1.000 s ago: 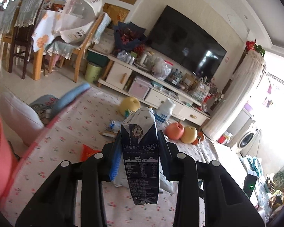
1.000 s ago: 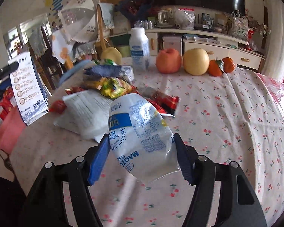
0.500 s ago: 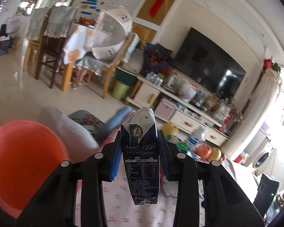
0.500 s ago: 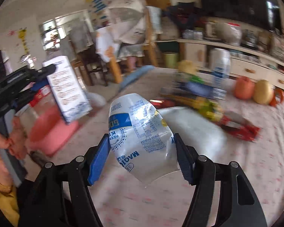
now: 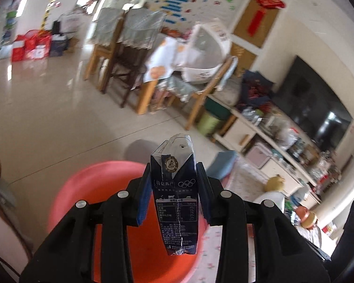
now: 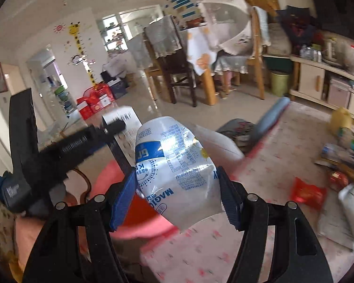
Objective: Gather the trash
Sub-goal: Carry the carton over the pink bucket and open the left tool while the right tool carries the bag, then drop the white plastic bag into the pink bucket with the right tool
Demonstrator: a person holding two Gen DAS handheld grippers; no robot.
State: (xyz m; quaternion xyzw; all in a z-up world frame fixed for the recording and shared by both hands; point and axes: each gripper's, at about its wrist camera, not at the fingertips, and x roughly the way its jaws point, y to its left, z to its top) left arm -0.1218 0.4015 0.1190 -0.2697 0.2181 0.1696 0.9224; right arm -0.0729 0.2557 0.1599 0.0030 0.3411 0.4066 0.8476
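A flattened dark-blue milk carton (image 5: pixel 174 195) is pinched upright between the pads of the left gripper (image 5: pixel 174 194), above a round coral-pink plastic basin (image 5: pixel 87 188). A crumpled white-and-blue plastic wrapper (image 6: pixel 174 169) is clamped by the right gripper (image 6: pixel 177 188) beside the floral-clothed table (image 6: pixel 271 188).

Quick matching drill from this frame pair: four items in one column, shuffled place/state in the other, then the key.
1. milk carton
2. white plastic bag
3. pink basin
4. red wrapper

A. lying on the floral tablecloth
B. clamped in the left gripper
C. below both grippers, off the table edge
D. clamped in the right gripper

Pairs: 1-B, 2-D, 3-C, 4-A
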